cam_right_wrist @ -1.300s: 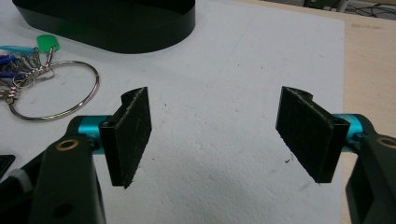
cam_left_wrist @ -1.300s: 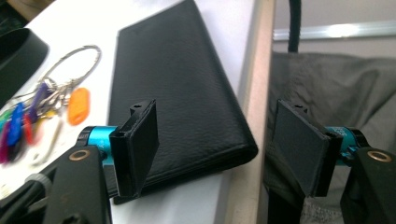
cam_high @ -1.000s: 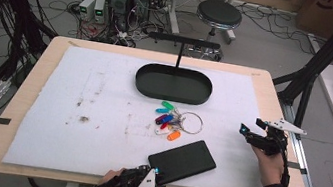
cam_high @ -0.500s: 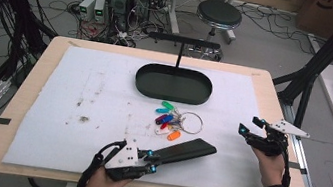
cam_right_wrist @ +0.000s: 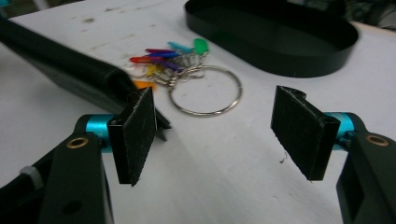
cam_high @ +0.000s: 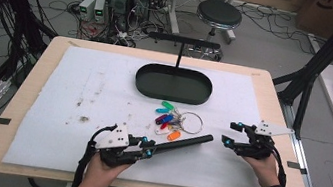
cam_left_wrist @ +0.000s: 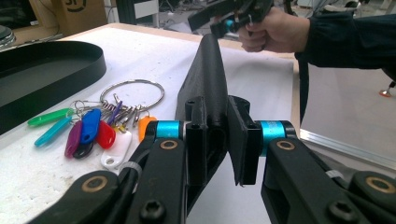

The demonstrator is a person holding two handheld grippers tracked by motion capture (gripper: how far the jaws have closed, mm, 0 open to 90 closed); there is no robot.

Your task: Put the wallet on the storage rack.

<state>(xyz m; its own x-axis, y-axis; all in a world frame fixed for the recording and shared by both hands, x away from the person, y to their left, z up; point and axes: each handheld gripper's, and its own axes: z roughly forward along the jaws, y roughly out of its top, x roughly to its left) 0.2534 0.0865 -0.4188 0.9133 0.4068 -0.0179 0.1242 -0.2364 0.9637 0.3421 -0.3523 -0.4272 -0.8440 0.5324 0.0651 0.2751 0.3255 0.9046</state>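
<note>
Left gripper [cam_high: 150, 147] clamped on the near end of a flat black case [cam_high: 182, 143], which stands on edge, lifted off the table and angled far-right toward the right gripper [cam_high: 233, 134]; that one hangs spread wide, holding nothing, just beyond the case's far end. Case is matte black, finely textured, thin slab. Key ring with coloured tags [cam_high: 172, 121] lies just left of it, black oval tray [cam_high: 174, 83] farther off. White sheet [cam_high: 76, 104], stained, covers wooden table [cam_high: 274, 103]; cables and a stool [cam_high: 219, 16] beyond.
</note>
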